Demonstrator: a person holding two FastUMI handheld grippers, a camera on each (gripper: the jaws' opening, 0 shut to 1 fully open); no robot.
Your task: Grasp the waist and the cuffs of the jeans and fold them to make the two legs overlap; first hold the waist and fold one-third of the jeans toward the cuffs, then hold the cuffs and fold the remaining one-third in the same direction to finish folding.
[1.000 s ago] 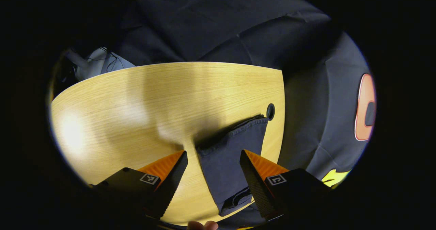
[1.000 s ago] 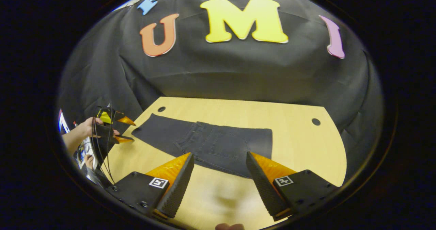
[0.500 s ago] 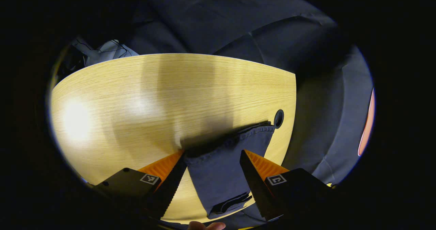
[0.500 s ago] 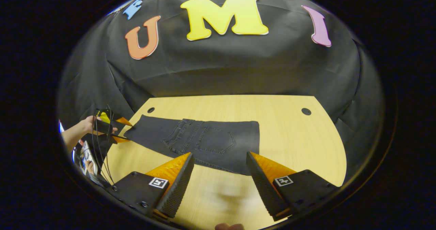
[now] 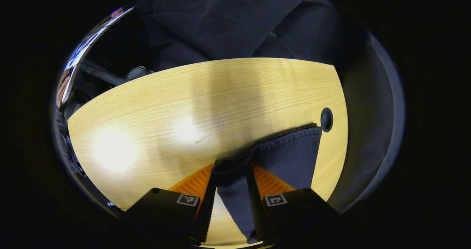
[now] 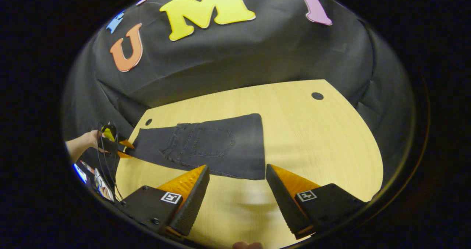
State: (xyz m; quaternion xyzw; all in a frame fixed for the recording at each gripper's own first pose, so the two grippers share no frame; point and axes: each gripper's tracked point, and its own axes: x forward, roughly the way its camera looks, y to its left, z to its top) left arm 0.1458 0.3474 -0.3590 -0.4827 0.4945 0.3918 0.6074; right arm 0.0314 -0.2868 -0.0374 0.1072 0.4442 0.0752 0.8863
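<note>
Jeans (image 6: 206, 146) lay flat mid-frame in the right gripper view, waist third already folded over, pocket side up, cuff end trailing toward the left edge of the frame. In the left gripper view the cuff end (image 5: 287, 157) sat lower centre, its hem running up to the table hole (image 5: 326, 119).

Change: half a second earlier the left gripper (image 5: 231, 175) stood wide around the cuff; now its fingers had closed in tight on the near cuff corner, cloth pinched between them. Read that as the cuff grasp made, final fold not yet started.

Right gripper (image 6: 237, 182) was wide open, holding nothing, hovering at bottom centre just short of the near edge of the jeans. The left gripper also showed far left there, at the cuff.

Table (image 6: 312, 138) had bare wood right of the fold. Table edge sat close behind the cuff.
</note>
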